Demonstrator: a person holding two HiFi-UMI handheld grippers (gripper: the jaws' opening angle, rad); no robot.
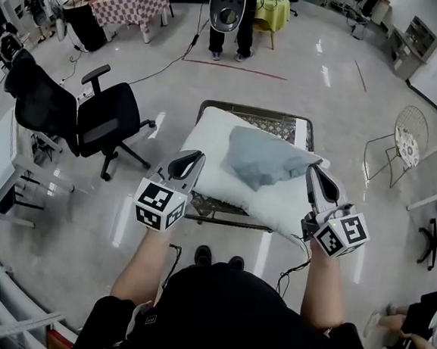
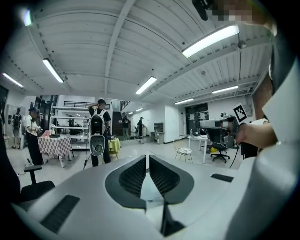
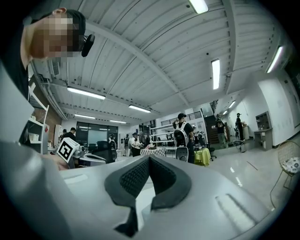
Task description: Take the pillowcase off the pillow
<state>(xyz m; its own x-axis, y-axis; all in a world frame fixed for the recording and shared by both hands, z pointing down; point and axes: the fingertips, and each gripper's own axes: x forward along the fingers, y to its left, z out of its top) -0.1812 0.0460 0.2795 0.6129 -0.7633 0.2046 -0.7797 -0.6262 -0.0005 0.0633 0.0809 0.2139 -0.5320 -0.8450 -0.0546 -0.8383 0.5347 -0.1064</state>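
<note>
A white pillow (image 1: 213, 150) lies across a wire-topped table (image 1: 284, 124). A crumpled pale blue-grey pillowcase (image 1: 265, 159) rests on top of it. My left gripper (image 1: 195, 158) sits at the pillow's near-left edge and my right gripper (image 1: 314, 173) at its right edge, both pointing away from me. In the left gripper view the jaws (image 2: 147, 157) are closed to a thin slit, with nothing that I can make out gripped between them. In the right gripper view the jaws (image 3: 149, 159) are pressed together and empty. White bulk fills the right side of the left gripper view.
A black office chair (image 1: 94, 117) stands left of the table and a white wire chair (image 1: 408, 137) to its right. A person with a backpack rig (image 1: 229, 11) stands beyond it. Cables trail on the shiny floor, and desks line the left edge.
</note>
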